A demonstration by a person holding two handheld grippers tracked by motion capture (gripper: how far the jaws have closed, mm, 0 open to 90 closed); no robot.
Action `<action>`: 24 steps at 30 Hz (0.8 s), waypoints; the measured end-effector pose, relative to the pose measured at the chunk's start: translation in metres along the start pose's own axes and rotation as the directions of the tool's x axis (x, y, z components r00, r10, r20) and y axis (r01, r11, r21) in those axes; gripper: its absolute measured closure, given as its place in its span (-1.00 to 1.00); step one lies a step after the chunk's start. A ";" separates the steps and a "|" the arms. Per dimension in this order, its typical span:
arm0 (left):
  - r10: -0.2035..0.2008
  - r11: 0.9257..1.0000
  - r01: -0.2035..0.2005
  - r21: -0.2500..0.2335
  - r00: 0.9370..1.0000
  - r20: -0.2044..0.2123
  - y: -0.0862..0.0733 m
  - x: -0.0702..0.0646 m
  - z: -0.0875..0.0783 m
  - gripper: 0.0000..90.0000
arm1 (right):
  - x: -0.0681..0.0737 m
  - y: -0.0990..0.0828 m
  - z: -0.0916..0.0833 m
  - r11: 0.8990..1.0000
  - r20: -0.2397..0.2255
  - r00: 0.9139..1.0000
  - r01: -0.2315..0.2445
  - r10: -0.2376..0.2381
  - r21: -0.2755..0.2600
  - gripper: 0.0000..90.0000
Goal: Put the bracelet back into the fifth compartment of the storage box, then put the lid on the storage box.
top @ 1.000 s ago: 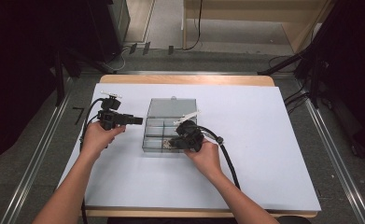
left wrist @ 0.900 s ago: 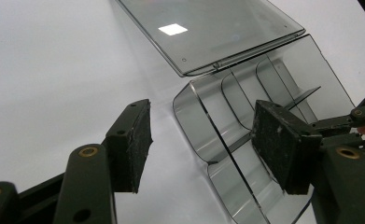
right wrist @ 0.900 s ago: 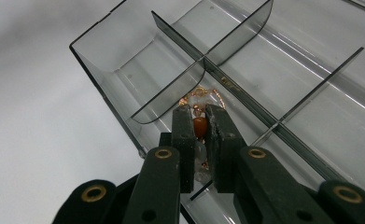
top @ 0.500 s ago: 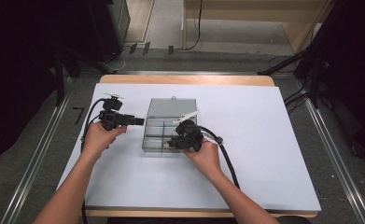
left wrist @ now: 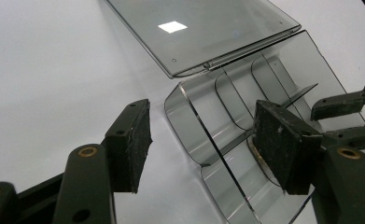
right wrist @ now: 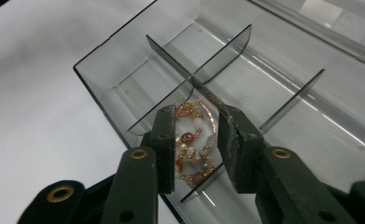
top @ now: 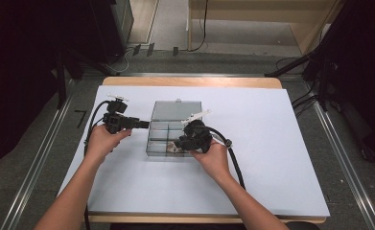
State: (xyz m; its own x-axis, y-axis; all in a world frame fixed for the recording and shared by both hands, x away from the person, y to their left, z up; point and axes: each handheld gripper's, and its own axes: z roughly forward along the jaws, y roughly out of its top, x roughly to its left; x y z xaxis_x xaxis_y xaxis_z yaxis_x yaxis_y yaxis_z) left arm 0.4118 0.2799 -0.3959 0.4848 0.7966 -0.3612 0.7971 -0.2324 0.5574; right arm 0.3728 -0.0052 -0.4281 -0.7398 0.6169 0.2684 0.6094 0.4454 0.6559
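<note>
Smoky clear plastic organiser box (top: 168, 136) holds the beaded bracelet (right wrist: 193, 140) in its near compartment, between the right hand-held gripper (right wrist: 196, 149)'s just-opening jaws, whose pads could snag and drag it out; left hand-held gripper (left wrist: 203, 140) gapes wide over the box's wall.

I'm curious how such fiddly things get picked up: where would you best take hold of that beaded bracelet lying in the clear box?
Probably from straight above, jaws closing across the bunched beads at the middle of the beaded bracelet. It lies in a heap in one compartment of the clear organizer box, with dividers close beside it, so a sideways approach looks blocked. The right gripper hangs there with its jaws just opened.
</note>
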 end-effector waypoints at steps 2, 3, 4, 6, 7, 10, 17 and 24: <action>-0.003 1.000 0.003 0.002 1.000 -0.010 0.001 -0.001 0.000 -0.15 | -0.003 0.001 -0.003 1.000 0.008 1.000 -0.019 0.019 -0.012 0.39; -0.002 1.000 0.002 0.004 1.000 -0.013 0.001 -0.001 0.000 -0.15 | -0.004 0.001 -0.005 1.000 0.009 1.000 -0.024 0.024 -0.017 0.38; 0.001 1.000 -0.001 0.003 1.000 -0.012 0.001 -0.001 0.001 -0.15 | -0.006 0.001 -0.006 0.999 0.016 0.999 -0.031 0.031 -0.022 0.37; 0.004 1.000 -0.004 0.005 1.000 -0.012 0.002 -0.003 0.002 -0.15 | -0.009 0.001 -0.009 0.999 0.026 0.999 -0.030 0.030 -0.029 0.35; 0.005 1.000 -0.005 0.002 1.000 -0.012 0.002 -0.003 0.002 -0.15 | -0.010 0.002 -0.011 0.999 0.031 0.999 -0.036 0.037 -0.032 0.33; 0.020 1.000 -0.020 0.005 1.000 -0.008 0.002 -0.006 0.003 -0.11 | -0.015 0.002 -0.015 0.998 0.038 0.998 -0.050 0.051 -0.036 0.32; 0.021 1.000 -0.021 0.012 1.000 0.000 0.005 -0.007 0.006 -0.08 | -0.025 0.004 -0.023 0.997 0.047 0.996 -0.068 0.070 -0.036 0.29; 0.003 1.000 -0.004 0.019 1.000 0.010 0.008 -0.004 0.009 -0.03 | -0.036 0.004 -0.030 0.992 0.058 0.992 -0.111 0.114 -0.053 0.14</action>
State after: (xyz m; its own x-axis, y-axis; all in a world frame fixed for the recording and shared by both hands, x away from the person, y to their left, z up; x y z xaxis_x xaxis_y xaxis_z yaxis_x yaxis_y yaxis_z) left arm 0.4198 0.2700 -0.3970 0.4911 0.7901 -0.3669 0.8019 -0.2456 0.5446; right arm 0.3938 -0.0450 -0.4137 -0.6480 0.7001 0.3000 0.6717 0.3396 0.6584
